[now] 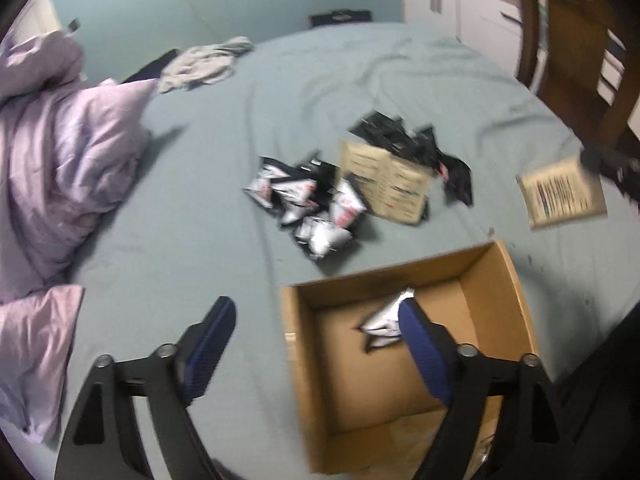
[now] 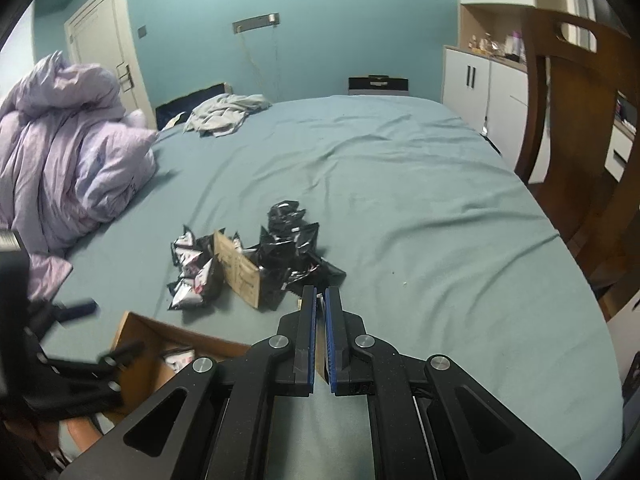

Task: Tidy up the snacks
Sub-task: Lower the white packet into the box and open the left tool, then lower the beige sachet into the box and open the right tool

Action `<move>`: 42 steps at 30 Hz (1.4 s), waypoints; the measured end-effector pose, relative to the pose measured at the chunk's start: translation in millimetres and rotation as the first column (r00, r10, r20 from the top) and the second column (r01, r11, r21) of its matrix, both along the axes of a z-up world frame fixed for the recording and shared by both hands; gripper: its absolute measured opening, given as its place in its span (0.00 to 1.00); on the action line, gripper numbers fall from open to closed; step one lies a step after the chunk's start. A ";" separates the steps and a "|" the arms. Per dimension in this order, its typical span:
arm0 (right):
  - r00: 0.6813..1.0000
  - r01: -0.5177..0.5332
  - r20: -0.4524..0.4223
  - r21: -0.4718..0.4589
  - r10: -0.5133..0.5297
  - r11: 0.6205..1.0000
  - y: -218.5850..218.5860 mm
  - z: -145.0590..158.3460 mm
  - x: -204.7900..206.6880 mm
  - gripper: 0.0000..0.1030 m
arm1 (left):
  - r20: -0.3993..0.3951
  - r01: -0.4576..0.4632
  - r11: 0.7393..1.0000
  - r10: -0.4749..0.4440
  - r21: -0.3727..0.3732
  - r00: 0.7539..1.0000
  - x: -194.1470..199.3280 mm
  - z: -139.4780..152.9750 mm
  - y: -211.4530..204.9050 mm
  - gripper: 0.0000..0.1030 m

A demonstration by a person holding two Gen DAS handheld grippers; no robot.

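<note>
My left gripper (image 1: 316, 332): fingers spread over box (image 1: 516, 280) on bed (image 1: 200, 216), nothing between; one packet (image 1: 384, 322) inside. My right gripper (image 2: 320, 296): fingers pressed together, possibly pinching paper sheet (image 1: 562, 194), view blurred. Snack heap (image 1: 308, 204) beyond box.

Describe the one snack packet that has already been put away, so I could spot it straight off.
Start at the wide blue-green bed and find the open brown cardboard box at its near edge. On the box floor lies a single silver-and-black snack packet. It is the only packet inside the box; its lookalikes sit heaped loose on the sheet beyond it.
</note>
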State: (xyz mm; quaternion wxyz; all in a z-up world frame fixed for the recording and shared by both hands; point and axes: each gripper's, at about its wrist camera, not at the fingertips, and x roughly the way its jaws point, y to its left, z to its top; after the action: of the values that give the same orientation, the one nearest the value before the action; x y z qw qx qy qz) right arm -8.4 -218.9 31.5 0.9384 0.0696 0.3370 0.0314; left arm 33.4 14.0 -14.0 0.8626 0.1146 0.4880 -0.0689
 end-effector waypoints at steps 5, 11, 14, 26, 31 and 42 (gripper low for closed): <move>0.995 -0.093 -0.020 0.021 0.093 0.995 22.5 5.1 -4.9 0.02 | -0.041 -0.086 0.996 0.086 0.018 0.995 8.5 0.8 29.7 0.83; 0.987 -0.147 -0.062 0.047 0.149 0.988 47.9 -1.1 6.2 0.02 | -0.040 -0.122 0.992 0.123 0.019 0.992 13.1 0.6 47.3 0.83; 0.976 -0.176 -0.118 0.070 0.183 0.982 61.5 -10.8 21.9 0.02 | -0.056 -0.127 0.992 0.127 0.008 0.990 16.5 -1.7 48.4 0.83; 0.950 -0.222 -0.214 0.044 0.226 0.974 78.4 -40.5 48.2 0.02 | -0.055 -0.096 0.995 0.097 0.026 0.994 16.7 -2.9 39.6 0.83; 0.903 -0.219 -0.362 0.077 0.232 0.973 78.0 -67.3 66.1 0.03 | -0.058 -0.092 0.995 0.094 0.040 0.994 16.1 -5.1 37.8 0.83; 0.908 -0.177 -0.344 0.206 0.240 0.962 39.4 -52.1 70.4 0.14 | -0.059 -0.098 0.994 0.100 0.047 0.993 15.1 -6.2 37.7 0.83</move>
State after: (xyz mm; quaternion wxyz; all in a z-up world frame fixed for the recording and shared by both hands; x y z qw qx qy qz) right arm 61.9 -179.5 -20.6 0.8409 0.1176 0.5075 0.1469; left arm 48.5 51.7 -20.2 0.8469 0.1072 0.5205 -0.0186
